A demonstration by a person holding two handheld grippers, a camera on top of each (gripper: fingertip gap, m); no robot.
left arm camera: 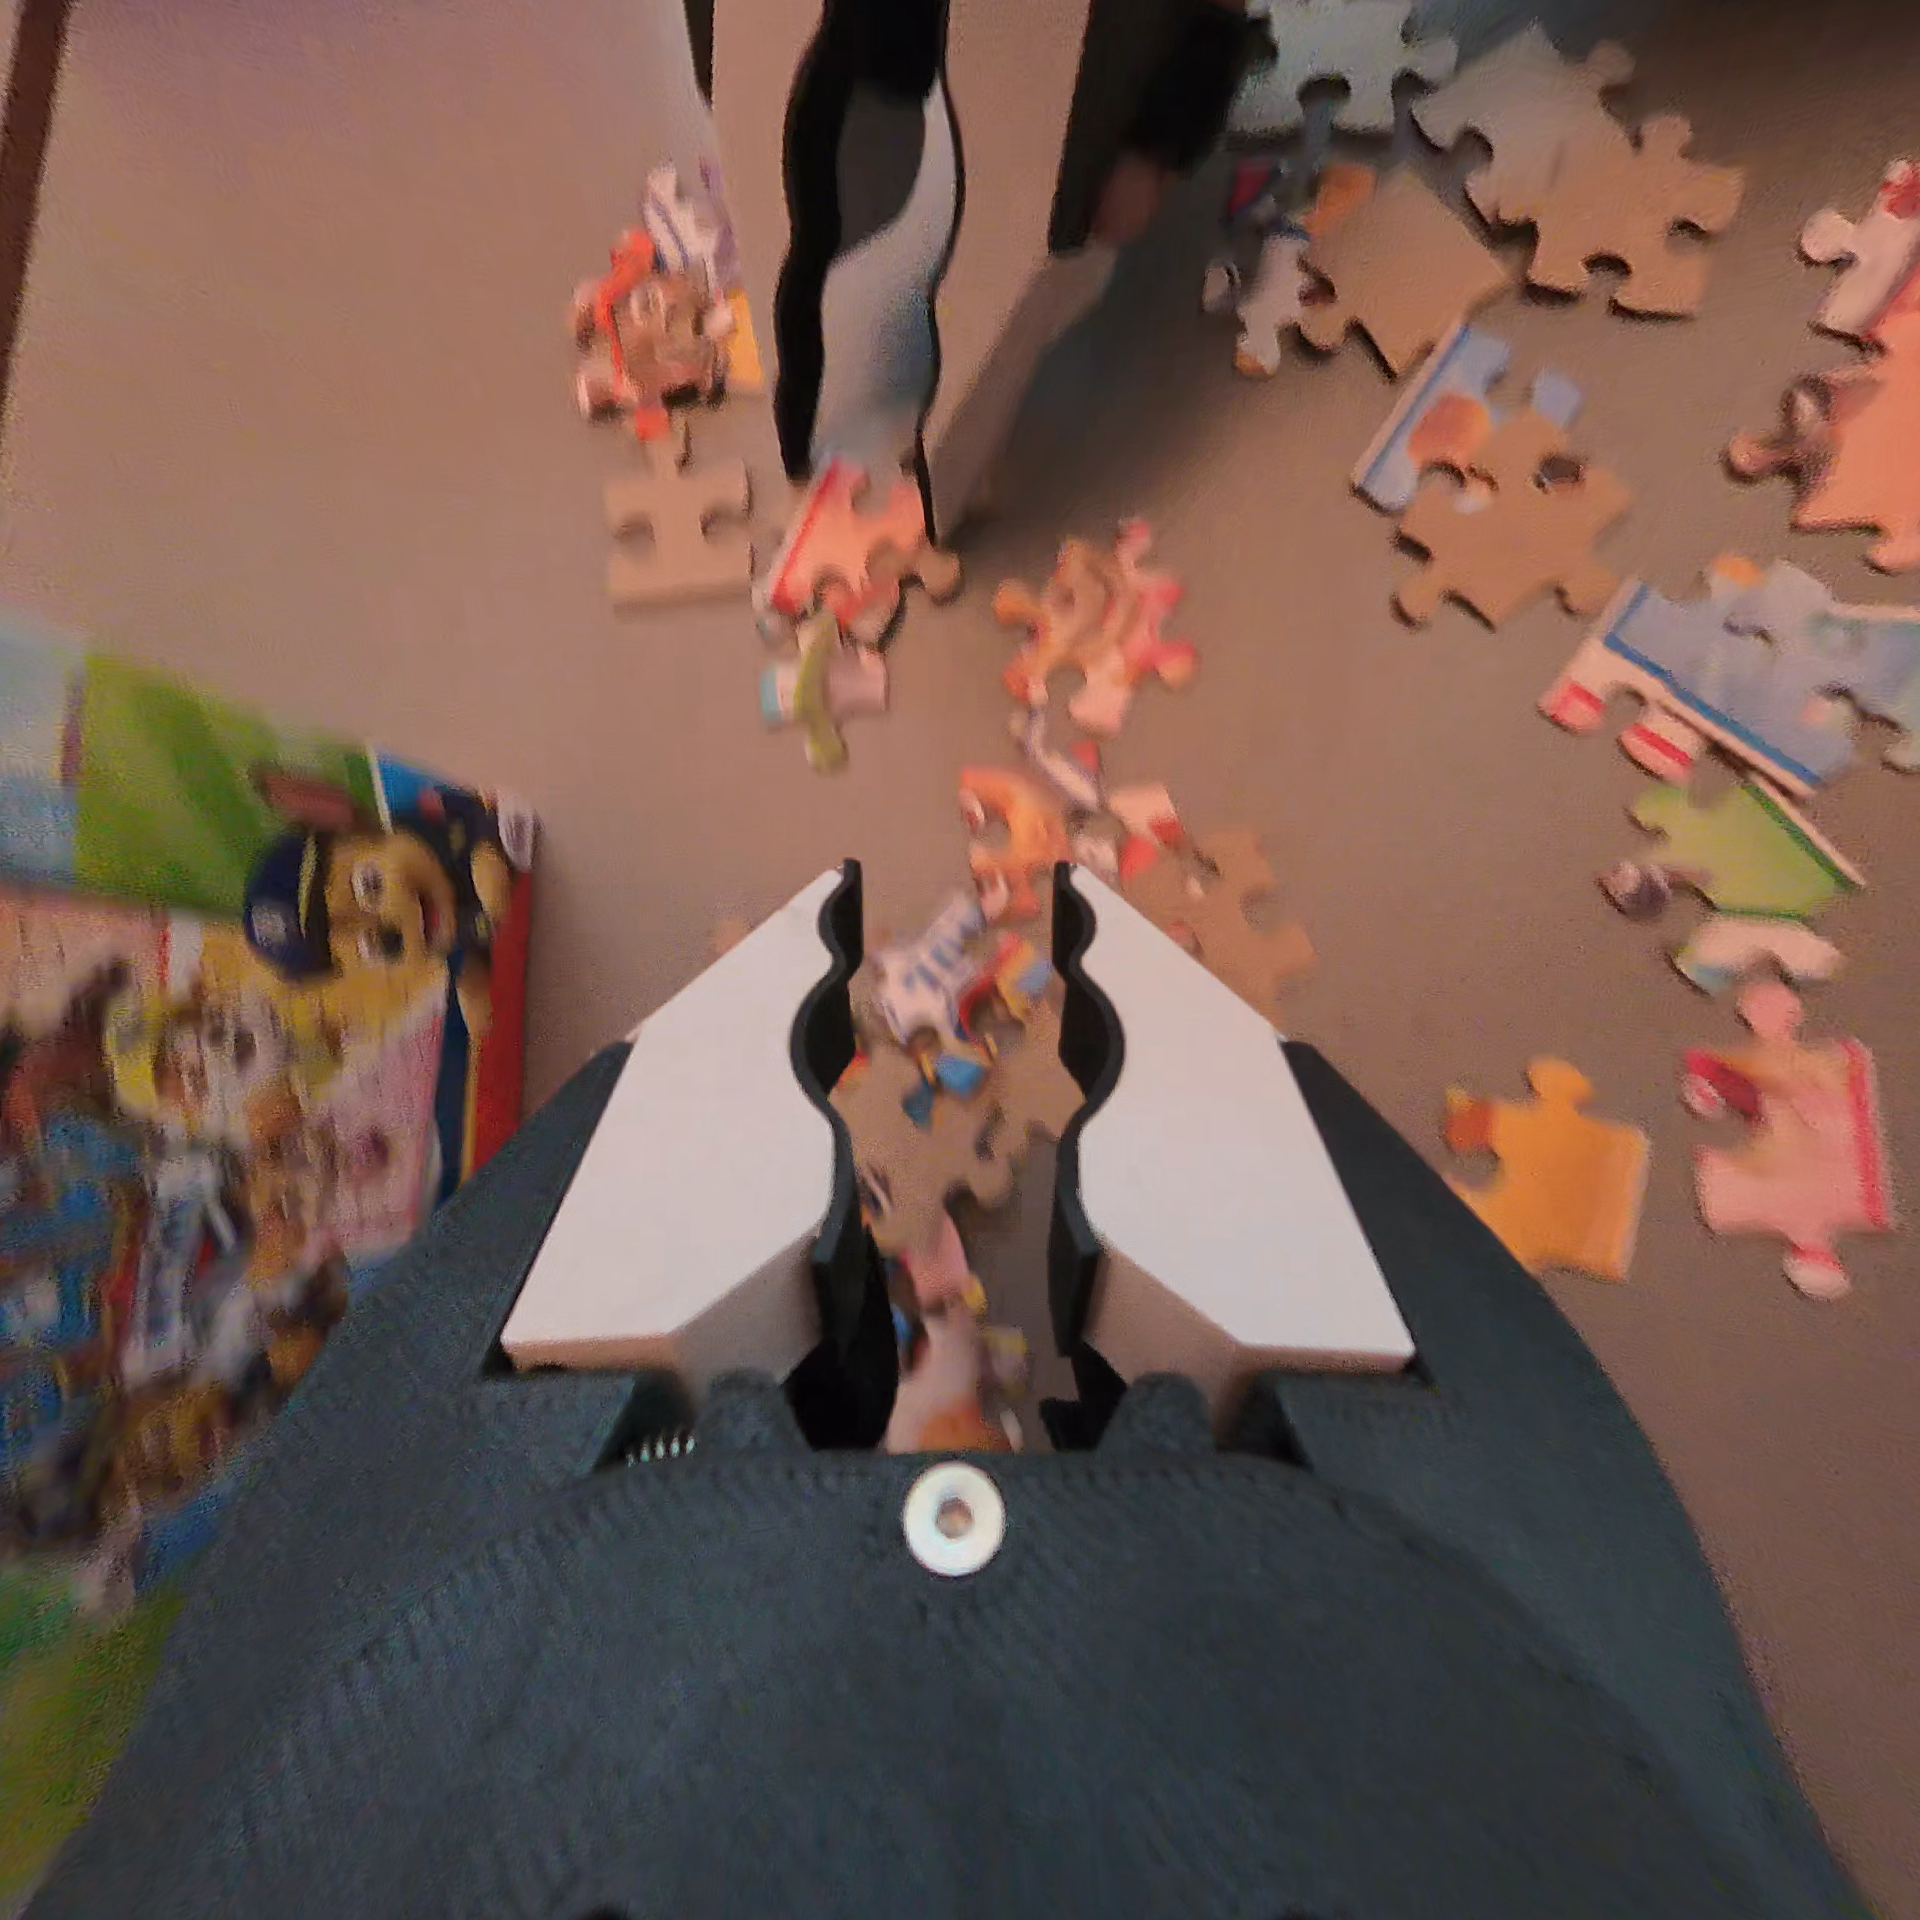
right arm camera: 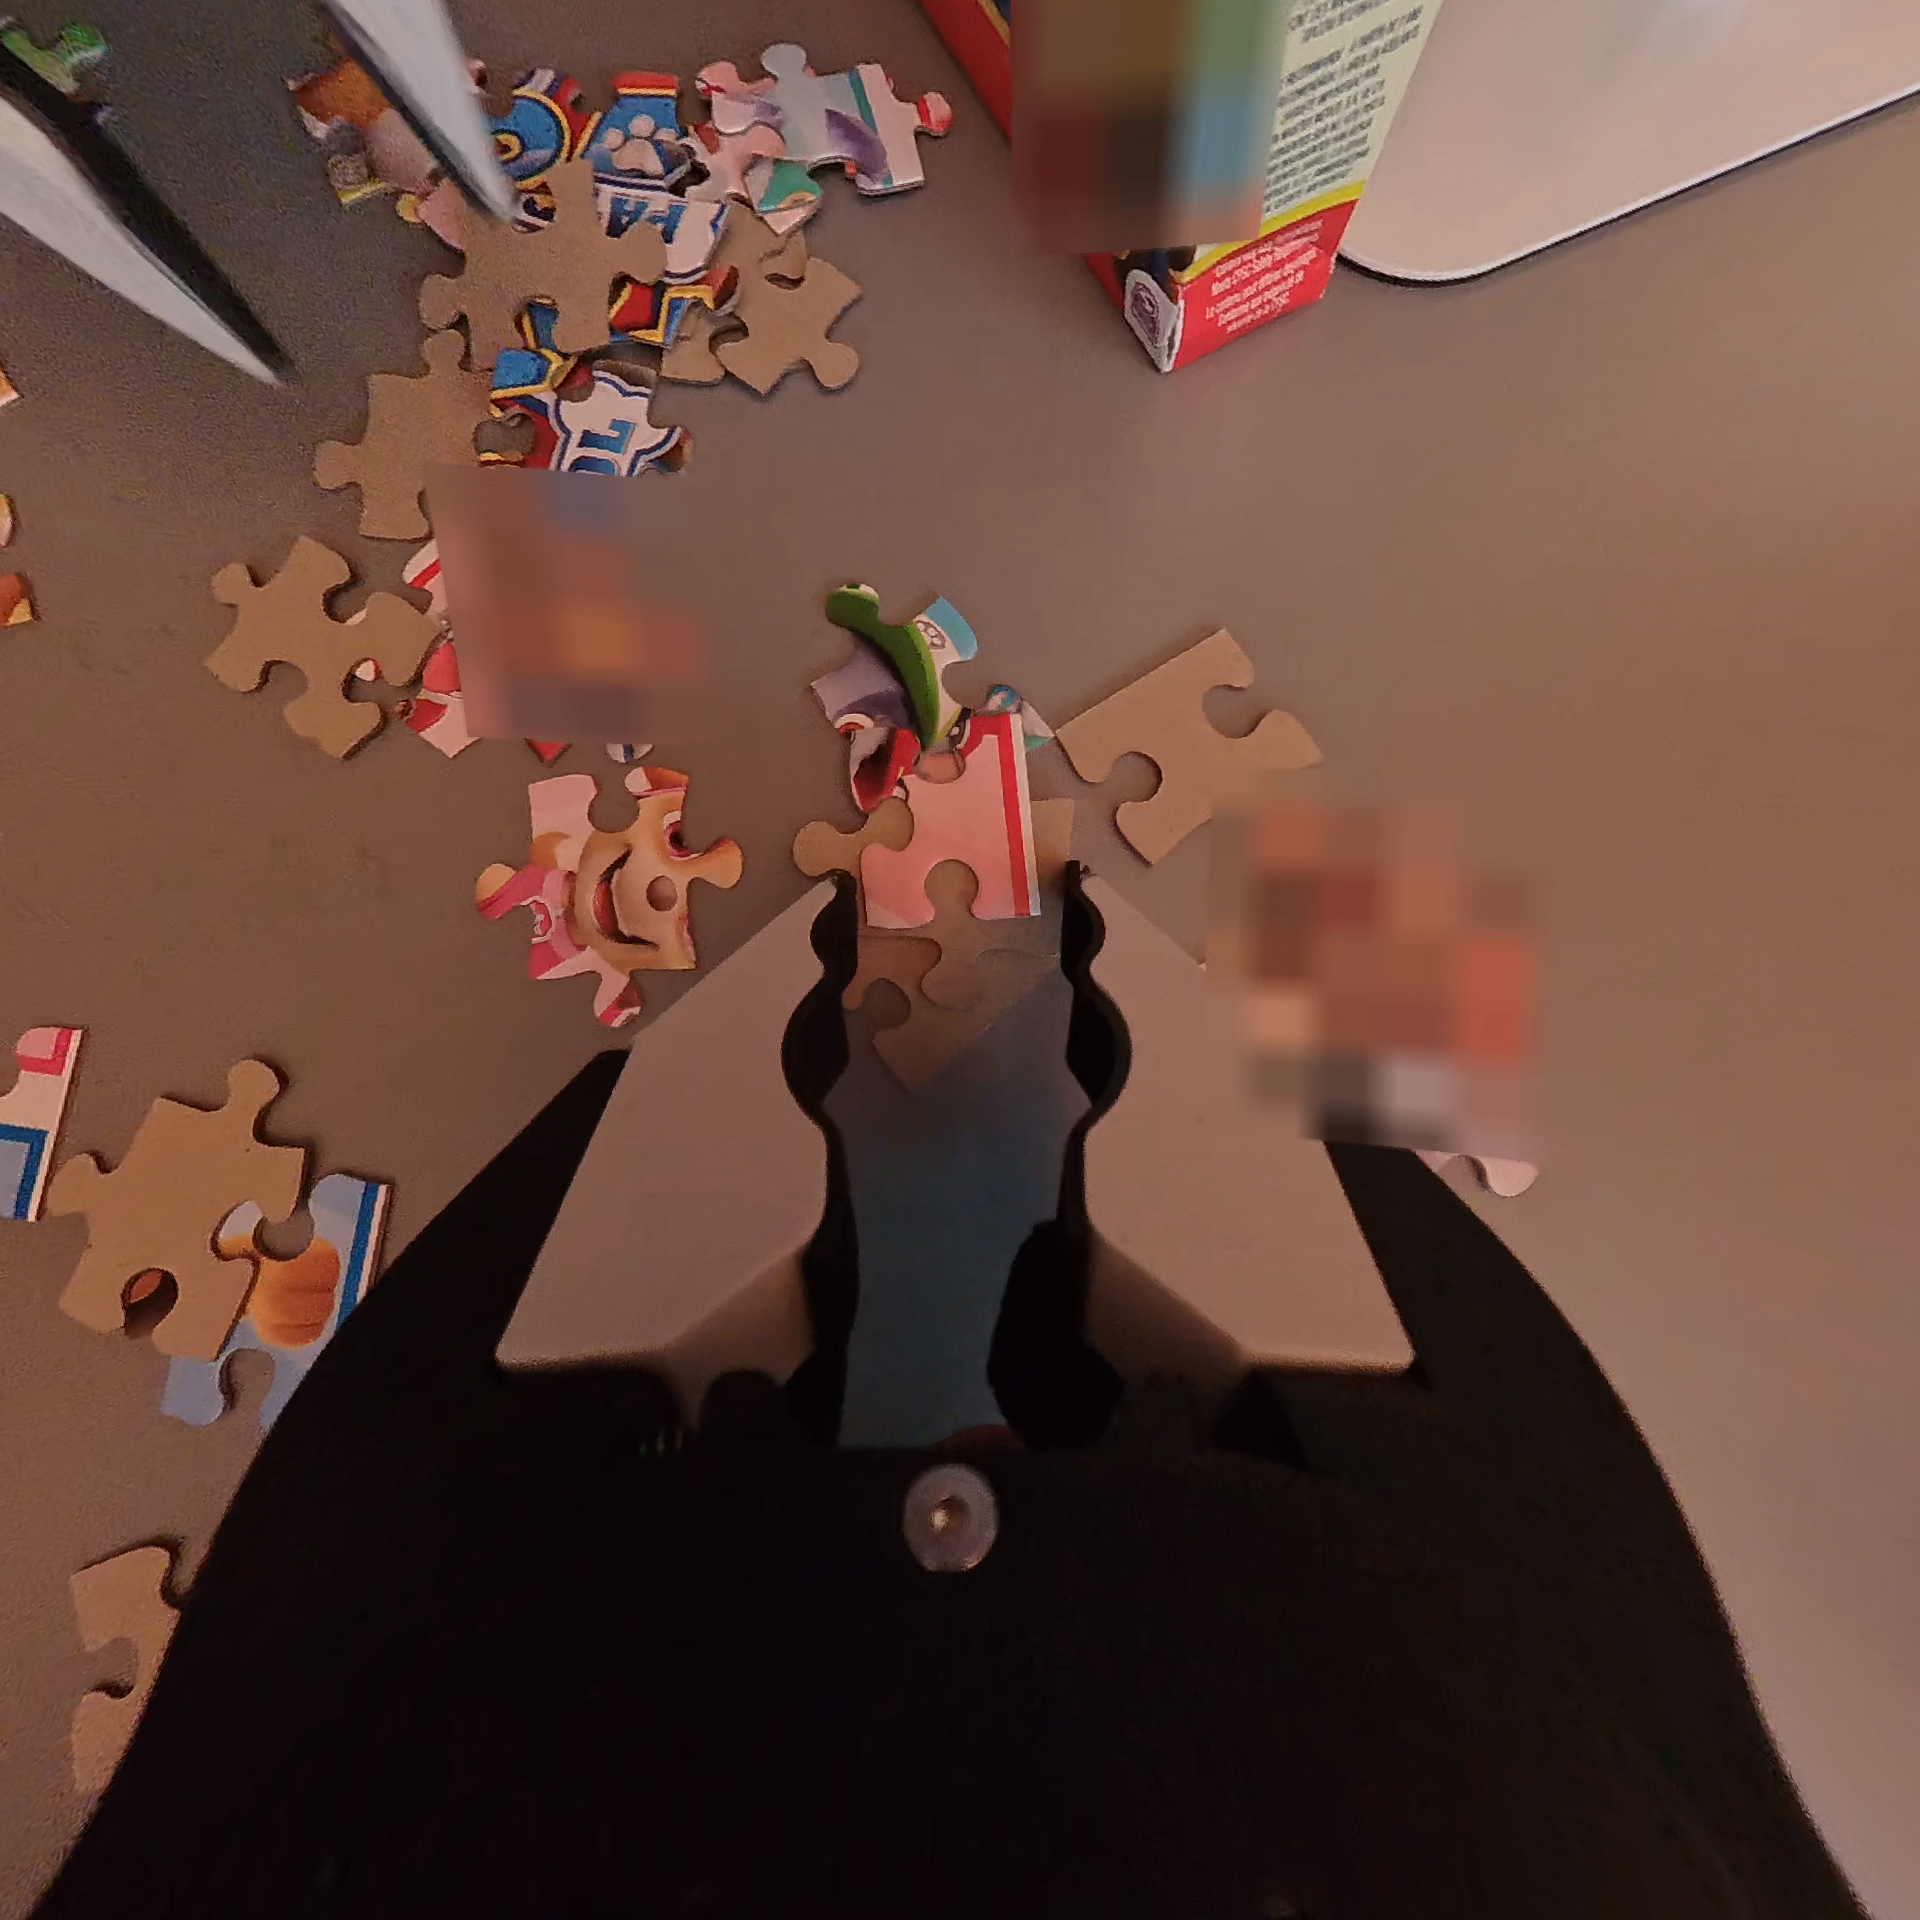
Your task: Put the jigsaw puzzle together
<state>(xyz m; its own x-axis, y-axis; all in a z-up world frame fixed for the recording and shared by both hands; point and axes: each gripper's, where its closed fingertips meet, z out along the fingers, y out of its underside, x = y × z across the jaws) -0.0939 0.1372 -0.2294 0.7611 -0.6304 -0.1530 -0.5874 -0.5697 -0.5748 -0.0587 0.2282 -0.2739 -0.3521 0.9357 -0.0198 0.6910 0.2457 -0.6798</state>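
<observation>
Many jigsaw pieces lie scattered on a grey-brown table (right arm camera: 1558,623), some picture side up, some showing brown backs. My right gripper (right arm camera: 958,881) is open. Its tips stand on either side of a pink piece with a red stripe (right arm camera: 956,842), which lies over a face-down brown piece (right arm camera: 935,997). A green and purple piece (right arm camera: 904,686) touches its far edge. My left gripper (left arm camera: 956,878) is open and empty above a heap of colourful pieces (left arm camera: 956,987). In the left wrist view the right gripper's fingers (left arm camera: 868,312) reach down to the pink piece (left arm camera: 847,540).
The colourful puzzle box (left arm camera: 260,1039) lies left of my left gripper; it shows at the top of the right wrist view (right arm camera: 1226,291). A white flat object (right arm camera: 1610,125) sits beyond it. The left gripper's fingers (right arm camera: 135,239) show top left. Loose pieces (left arm camera: 1558,1164) spread to the right. The white flat object (right arm camera: 1610,125) is about equally far from each gripper, around 20 cm.
</observation>
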